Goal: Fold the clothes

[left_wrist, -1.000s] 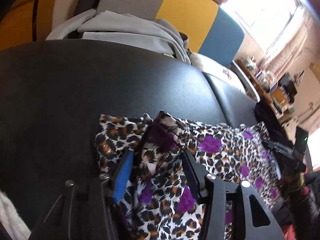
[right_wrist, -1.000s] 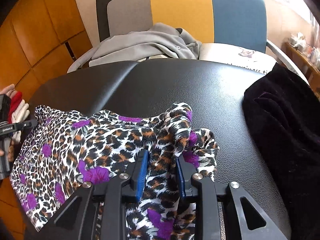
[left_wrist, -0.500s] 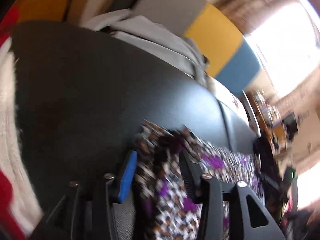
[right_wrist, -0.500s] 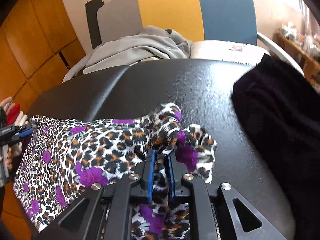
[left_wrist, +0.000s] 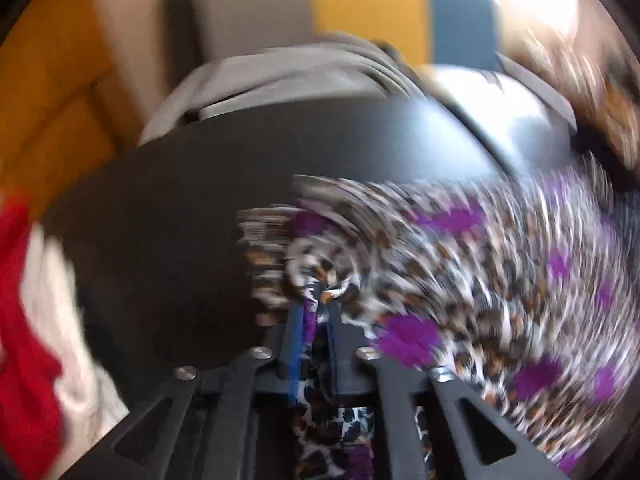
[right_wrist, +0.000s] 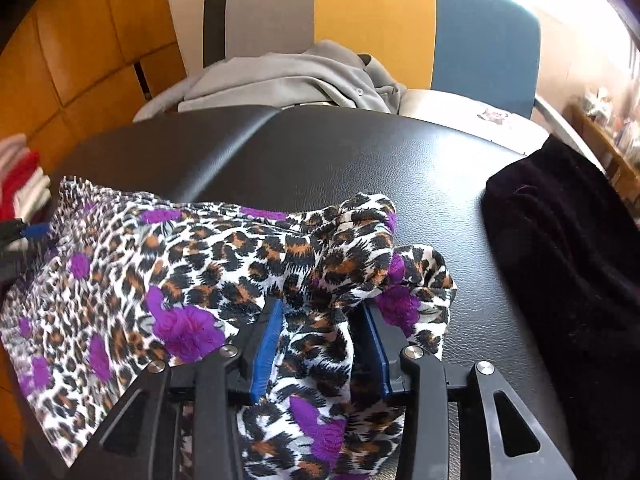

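A leopard-print garment with purple flowers (right_wrist: 200, 264) lies bunched across the near part of the black padded table (right_wrist: 320, 152). My right gripper (right_wrist: 322, 320) stands open at the garment's right corner. A fold of the fabric drapes loosely between its blue-padded fingers (right_wrist: 268, 336). The left wrist view is heavily blurred. In it my left gripper (left_wrist: 314, 312) is shut on the left edge of the garment (left_wrist: 460, 264), and fabric is pinched between its narrow-set fingers. The left gripper's tip also shows at the far left edge of the right wrist view.
A black velvet cloth (right_wrist: 560, 260) lies on the table's right side. A grey garment (right_wrist: 288, 80) is heaped on the grey, yellow and blue chair (right_wrist: 372, 20) behind the table. Red and white clothes (left_wrist: 24, 320) are stacked at the left.
My left gripper went from open to shut on the garment's left edge while swinging fast. My right gripper pinched the right corner half a second ago and has since opened.
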A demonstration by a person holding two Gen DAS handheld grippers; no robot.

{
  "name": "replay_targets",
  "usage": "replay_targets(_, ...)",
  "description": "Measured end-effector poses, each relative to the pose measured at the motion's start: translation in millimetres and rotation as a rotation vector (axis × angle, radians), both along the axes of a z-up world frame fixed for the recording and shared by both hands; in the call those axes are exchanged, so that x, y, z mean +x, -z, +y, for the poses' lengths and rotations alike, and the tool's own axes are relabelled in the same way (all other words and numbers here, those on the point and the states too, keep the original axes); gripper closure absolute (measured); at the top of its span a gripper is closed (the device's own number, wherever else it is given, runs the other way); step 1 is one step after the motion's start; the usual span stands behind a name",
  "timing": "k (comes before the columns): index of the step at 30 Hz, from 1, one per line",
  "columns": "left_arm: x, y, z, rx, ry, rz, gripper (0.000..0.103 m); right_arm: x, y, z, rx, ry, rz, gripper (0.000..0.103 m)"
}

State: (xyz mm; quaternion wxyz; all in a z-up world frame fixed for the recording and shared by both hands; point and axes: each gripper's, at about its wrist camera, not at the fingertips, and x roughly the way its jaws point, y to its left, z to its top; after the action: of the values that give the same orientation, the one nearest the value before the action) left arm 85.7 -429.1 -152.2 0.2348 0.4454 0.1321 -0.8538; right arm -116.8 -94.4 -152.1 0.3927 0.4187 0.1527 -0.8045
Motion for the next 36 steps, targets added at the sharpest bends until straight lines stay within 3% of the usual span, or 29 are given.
replay_targets(1,13.8,-5.7,-17.6,0.102,-0.056,0.079,0.094,0.1,0.2,2.3,-0.004,0.004,-0.003,0.063)
replay_targets(3,35.4,-7.9,-45.4,0.244,-0.153,0.162,0.094,0.4,0.5,6.9,-0.013,0.012,-0.008,0.063)
replay_targets(4,45.0,-8.1,-56.3,0.284,-0.196,0.178,0.095,0.5,0.7,9.2,-0.017,0.015,-0.011,0.063)
replay_targets(8,49.5,-10.7,-61.9,0.361,-0.176,0.197,0.072,1.0,1.3,18.3,-0.034,0.031,-0.021,0.062)
replay_targets(11,42.9,-11.6,-48.3,0.352,-0.133,0.179,0.057,1.3,1.8,25.2,-0.046,0.042,-0.029,0.061)
replay_targets(15,40.1,-13.8,-10.0,0.223,-0.055,0.078,0.055,-0.4,3.4,29.8,-0.068,0.040,-0.036,0.060)
replay_targets(16,35.3,-8.8,-4.1,0.157,-0.042,0.021,0.061,-1.5,4.0,30.9,-0.075,0.037,-0.038,0.060)
replay_targets(17,30.4,-3.7,1.5,0.089,-0.031,-0.036,0.081,-2.4,4.6,31.6,-0.076,0.036,-0.040,0.060)
replay_targets(18,29.2,0.9,1.7,0.079,-0.053,-0.066,0.085,-3.2,5.1,32.3,-0.077,0.035,-0.041,0.060)
replay_targets(19,36.0,-0.2,-5.7,0.161,-0.075,-0.026,0.084,-2.8,4.9,31.9,-0.074,0.034,-0.038,0.060)
replay_targets(20,46.2,-7.6,-7.2,0.177,-0.085,0.013,0.081,-2.4,4.6,31.6,-0.069,0.033,-0.035,0.060)
replay_targets(22,66.9,-22.8,-9.7,0.205,-0.104,0.092,0.074,-0.9,1.5,30.4,-0.052,0.038,-0.031,0.056)
replay_targets(27,121.2,-45.0,23.4,0.215,-0.037,0.154,0.065,23.3,-31.9,37.8,-0.083,0.044,0.054,0.046)
replay_targets(30,144.3,-37.7,61.9,0.237,-0.004,0.150,0.059,53.8,-57.8,41.8,-0.154,-0.010,0.087,0.030)
replay_targets(33,152.3,-22.7,94.0,0.285,0.007,0.149,0.058,89.9,-64.7,33.5,-0.168,-0.103,0.082,0.027)
replay_targets(36,140.7,-3.8,99.2,0.332,-0.059,0.147,0.057,118.6,-54.8,21.7,-0.140,-0.160,0.076,0.026)
